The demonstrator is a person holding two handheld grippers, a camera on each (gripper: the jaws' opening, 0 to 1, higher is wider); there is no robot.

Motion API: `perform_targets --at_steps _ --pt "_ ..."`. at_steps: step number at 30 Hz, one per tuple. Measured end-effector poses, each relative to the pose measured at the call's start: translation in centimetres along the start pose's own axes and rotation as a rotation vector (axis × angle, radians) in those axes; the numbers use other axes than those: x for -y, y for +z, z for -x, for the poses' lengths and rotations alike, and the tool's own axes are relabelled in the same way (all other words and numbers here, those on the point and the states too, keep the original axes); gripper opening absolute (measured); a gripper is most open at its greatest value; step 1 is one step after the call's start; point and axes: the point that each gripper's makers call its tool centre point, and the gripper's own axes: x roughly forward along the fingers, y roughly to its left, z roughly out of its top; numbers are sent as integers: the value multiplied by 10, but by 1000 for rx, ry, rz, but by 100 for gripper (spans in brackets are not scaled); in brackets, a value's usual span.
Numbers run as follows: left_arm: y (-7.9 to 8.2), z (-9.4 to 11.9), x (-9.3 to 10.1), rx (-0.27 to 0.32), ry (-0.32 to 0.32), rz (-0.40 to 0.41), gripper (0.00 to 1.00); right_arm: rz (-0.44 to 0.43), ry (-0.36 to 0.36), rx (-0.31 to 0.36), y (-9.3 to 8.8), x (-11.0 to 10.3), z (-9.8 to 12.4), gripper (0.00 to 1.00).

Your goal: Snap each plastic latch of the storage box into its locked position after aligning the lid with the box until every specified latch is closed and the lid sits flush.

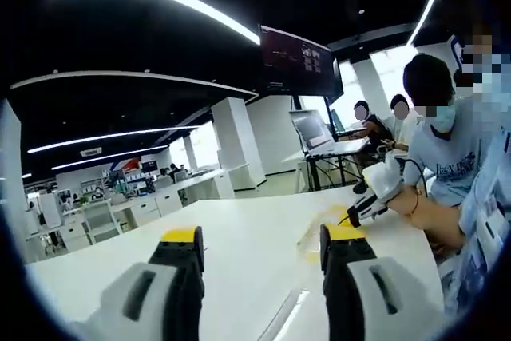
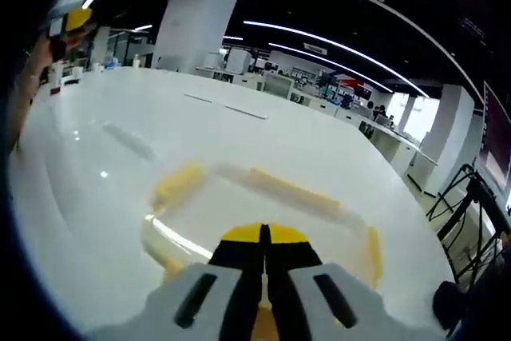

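Right gripper view: clear, yellow-edged storage box point(image 2: 263, 205) beneath closed tongs point(image 2: 264, 239).

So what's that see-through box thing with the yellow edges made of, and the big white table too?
The storage box looks like clear plastic: the white table shows through its lid, and the yellow edging and latches look like opaque plastic. The table has a smooth, glossy white top, perhaps laminate, since ceiling lights reflect in it. What lies under that surface can't be told.
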Motion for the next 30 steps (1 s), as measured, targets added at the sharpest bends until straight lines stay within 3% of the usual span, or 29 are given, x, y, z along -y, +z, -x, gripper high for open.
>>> perform_targets --at_steps 9,19,25,30 --pt "-2 -26 21 -44 -77 -10 60 28 -6 -8 0 -3 1 0" --pt "-13 -70 46 -156 -190 -30 60 115 -17 -62 -1 -7 0 0" --pt "-32 -93 65 -274 -276 -83 59 202 -5 -100 -1 -10 0 0" --pt "-44 -111 81 -358 -344 -112 58 193 27 -87 -3 -10 1 0"
